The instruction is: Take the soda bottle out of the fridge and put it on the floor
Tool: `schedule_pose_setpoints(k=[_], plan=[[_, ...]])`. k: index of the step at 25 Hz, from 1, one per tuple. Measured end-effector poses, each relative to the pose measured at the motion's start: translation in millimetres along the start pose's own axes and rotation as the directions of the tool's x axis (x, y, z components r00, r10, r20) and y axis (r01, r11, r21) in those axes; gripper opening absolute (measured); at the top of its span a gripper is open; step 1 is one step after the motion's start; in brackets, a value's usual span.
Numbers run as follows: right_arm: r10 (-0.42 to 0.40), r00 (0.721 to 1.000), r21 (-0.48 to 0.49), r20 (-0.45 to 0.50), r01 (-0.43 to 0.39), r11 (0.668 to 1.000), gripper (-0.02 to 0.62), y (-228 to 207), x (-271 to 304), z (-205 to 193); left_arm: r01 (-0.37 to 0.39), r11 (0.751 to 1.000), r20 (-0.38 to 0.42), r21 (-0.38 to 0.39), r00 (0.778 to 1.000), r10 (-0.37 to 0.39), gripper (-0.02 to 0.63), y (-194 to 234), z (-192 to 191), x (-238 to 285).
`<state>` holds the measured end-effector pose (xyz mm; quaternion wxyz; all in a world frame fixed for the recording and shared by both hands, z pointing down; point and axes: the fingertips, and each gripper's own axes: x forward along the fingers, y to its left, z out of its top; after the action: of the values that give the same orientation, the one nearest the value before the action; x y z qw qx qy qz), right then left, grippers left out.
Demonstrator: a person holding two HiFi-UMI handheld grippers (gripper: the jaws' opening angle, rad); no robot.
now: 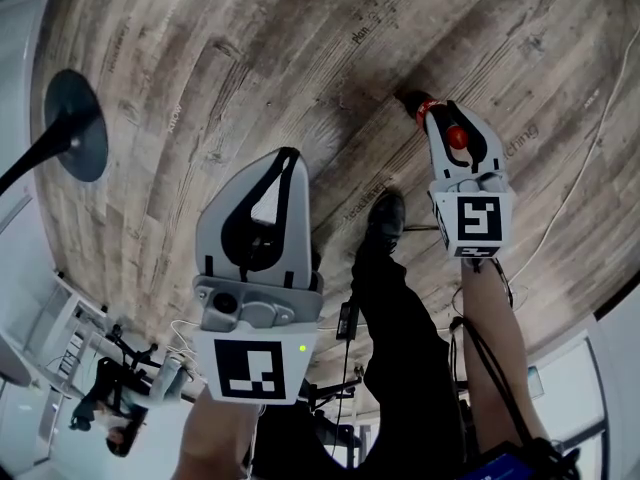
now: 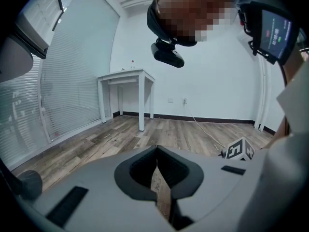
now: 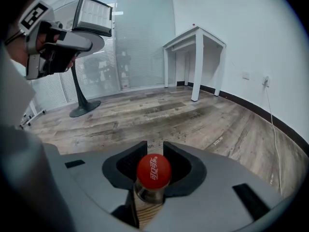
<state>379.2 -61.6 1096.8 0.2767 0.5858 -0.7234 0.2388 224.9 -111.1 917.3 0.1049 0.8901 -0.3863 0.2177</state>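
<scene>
Soda bottle (image 1: 428,111): one only, and two grippers. At left, the left gripper (image 1: 290,155) has its jaws pressed together on nothing. At right, the right gripper (image 1: 447,118) pinches the bottle's neck just under the red cap (image 3: 153,174), over the wooden floor (image 1: 250,58). The bottle's long axis runs along the jaws, cap toward the gripper's camera, base slanting down at the floor.

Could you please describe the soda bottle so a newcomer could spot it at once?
Start from the wooden floor, then find the right claw above it. The soda bottle sits between its jaws. Its round red cap with white lettering sets it apart; the left claw holds nothing.
</scene>
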Motion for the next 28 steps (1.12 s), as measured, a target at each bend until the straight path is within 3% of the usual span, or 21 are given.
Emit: schedule_pose_setpoints(k=[4,7,16,22,28], plan=[[0.012,1.000,-0.019,0.005,-0.012,1.000,0.123,2.3,3.7,1.0,-0.001,1.000,-0.005,-0.005,1.000,0.001,0.017,-0.3,-3.1,-2.0],[0.027,1.000,-0.026,0.002,-0.027,0.999,0.170,7.3,5.5,3.4,-0.005,1.000,-0.004,-0.009,1.000,0.005,0.017,1.5,-2.9,-4.7],[0.009,1.000,-0.047,0.027,-0.008,0.999,0.179,10.8,-4.2,17.7,-0.007,1.000,0.020,-0.010,1.000,0.007,0.017,4.3,6.5,-13.2],[-0.018,0.998,-0.064,0.062,0.022,0.998,0.178,11.7,-24.5,46.0,-0.004,1.000,0.037,-0.009,0.999,0.005,0.017,6.0,23.3,-29.0],[-0.043,0.987,-0.087,0.156,0.058,0.995,0.178,13.2,-53.3,108.5,-0.018,1.000,0.100,0.013,0.995,0.017,0.017,16.1,68.8,-48.5]])
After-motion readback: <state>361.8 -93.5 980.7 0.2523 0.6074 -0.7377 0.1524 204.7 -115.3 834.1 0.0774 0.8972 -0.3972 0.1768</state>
